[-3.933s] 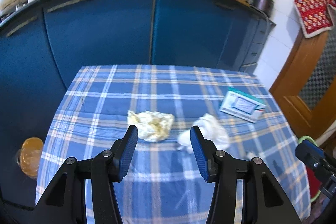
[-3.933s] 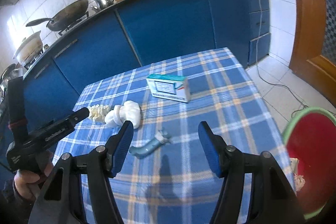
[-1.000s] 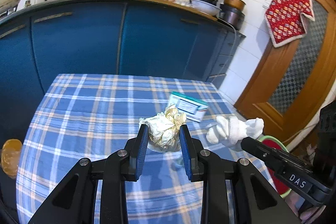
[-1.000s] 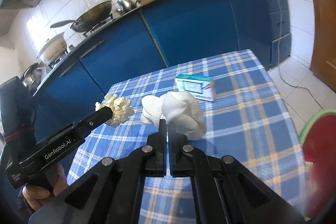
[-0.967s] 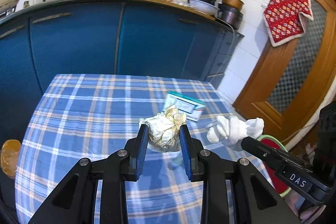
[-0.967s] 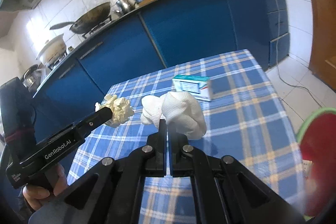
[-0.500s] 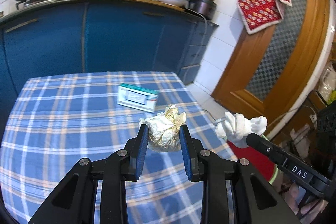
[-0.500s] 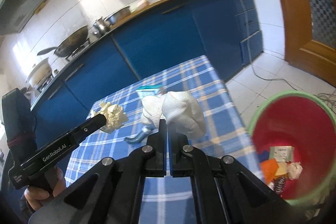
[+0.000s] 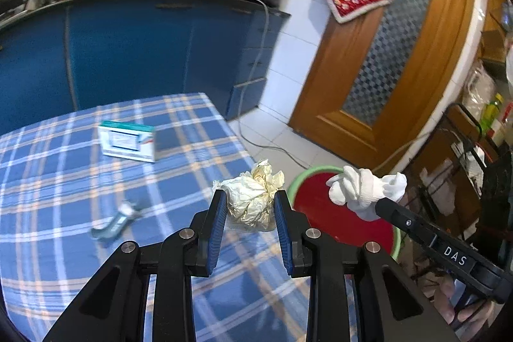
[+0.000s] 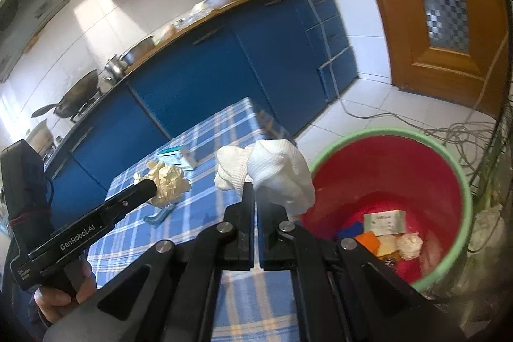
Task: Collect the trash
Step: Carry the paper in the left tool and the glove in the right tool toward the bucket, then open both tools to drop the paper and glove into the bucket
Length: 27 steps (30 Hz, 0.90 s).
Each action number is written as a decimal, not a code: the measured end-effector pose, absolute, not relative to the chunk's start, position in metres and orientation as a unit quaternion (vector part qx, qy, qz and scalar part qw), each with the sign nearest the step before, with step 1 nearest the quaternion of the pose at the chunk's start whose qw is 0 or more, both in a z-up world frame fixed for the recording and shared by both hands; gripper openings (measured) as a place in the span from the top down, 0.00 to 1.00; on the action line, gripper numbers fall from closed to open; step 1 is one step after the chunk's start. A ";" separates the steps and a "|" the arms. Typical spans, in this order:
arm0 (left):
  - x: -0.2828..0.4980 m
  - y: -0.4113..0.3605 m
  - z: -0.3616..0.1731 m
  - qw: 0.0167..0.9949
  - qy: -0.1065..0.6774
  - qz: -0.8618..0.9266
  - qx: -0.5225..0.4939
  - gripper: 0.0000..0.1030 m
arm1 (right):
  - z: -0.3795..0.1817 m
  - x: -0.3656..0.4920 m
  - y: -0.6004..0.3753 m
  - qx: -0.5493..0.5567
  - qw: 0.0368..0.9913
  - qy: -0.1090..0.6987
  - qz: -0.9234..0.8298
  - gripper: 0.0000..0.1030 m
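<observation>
My left gripper [image 9: 250, 204] is shut on a crumpled yellowish paper ball [image 9: 253, 199], held above the right edge of the blue plaid table [image 9: 64, 181]. My right gripper [image 10: 255, 191] is shut on a white cloth wad [image 10: 272, 172], carried over the near rim of a red bin with a green rim [image 10: 400, 178]. From the left wrist view the cloth wad [image 9: 362, 186] hangs over the bin [image 9: 333, 220]. From the right wrist view the paper ball [image 10: 166, 181] sits in the left gripper [image 10: 154, 186]. Several scraps lie in the bin's bottom.
A white and teal box [image 9: 126, 143] and a small teal tube [image 9: 112, 225] lie on the table. Blue cabinets [image 9: 128, 53] stand behind it. A wooden door [image 9: 384, 69] and loose cables [image 10: 465, 127] are on the floor side right of the bin.
Both grippers have swung to the right with their loads, off the table's middle toward the red bin, which now fills the right wrist view. Neither grip has changed.
</observation>
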<state>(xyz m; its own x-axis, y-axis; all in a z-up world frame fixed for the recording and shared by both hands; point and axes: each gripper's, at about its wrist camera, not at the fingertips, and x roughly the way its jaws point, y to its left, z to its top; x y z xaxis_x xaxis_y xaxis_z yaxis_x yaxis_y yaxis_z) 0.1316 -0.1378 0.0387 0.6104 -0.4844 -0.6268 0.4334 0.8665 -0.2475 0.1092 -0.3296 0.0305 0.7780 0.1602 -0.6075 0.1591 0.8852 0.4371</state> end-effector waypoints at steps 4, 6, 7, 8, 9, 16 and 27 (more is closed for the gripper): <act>0.131 -0.161 0.035 0.889 0.365 -0.275 -0.024 0.70 | 0.025 0.101 -0.346 0.247 0.910 0.333 -0.018 0.97; 0.131 -0.170 0.032 0.886 0.367 -0.284 -0.020 0.70 | 0.022 0.097 -0.353 0.250 0.908 0.335 -0.025 0.97; 0.131 -0.174 0.031 0.884 0.369 -0.287 -0.017 0.70 | 0.021 0.096 -0.356 0.252 0.907 0.336 -0.028 0.97; 0.130 -0.179 0.030 0.882 0.370 -0.291 -0.014 0.70 | 0.018 0.094 -0.360 0.253 0.906 0.337 -0.031 0.97; 0.130 -0.184 0.028 0.880 0.372 -0.295 -0.011 0.70 | 0.016 0.093 -0.363 0.255 0.906 0.337 -0.034 0.97; 0.130 -0.210 0.016 0.869 0.384 -0.313 0.006 0.70 | -0.001 0.090 -0.385 0.272 0.895 0.350 -0.059 0.97; 0.129 -0.241 -0.003 0.854 0.403 -0.328 0.025 0.70 | -0.030 0.088 -0.412 0.292 0.875 0.375 -0.097 0.97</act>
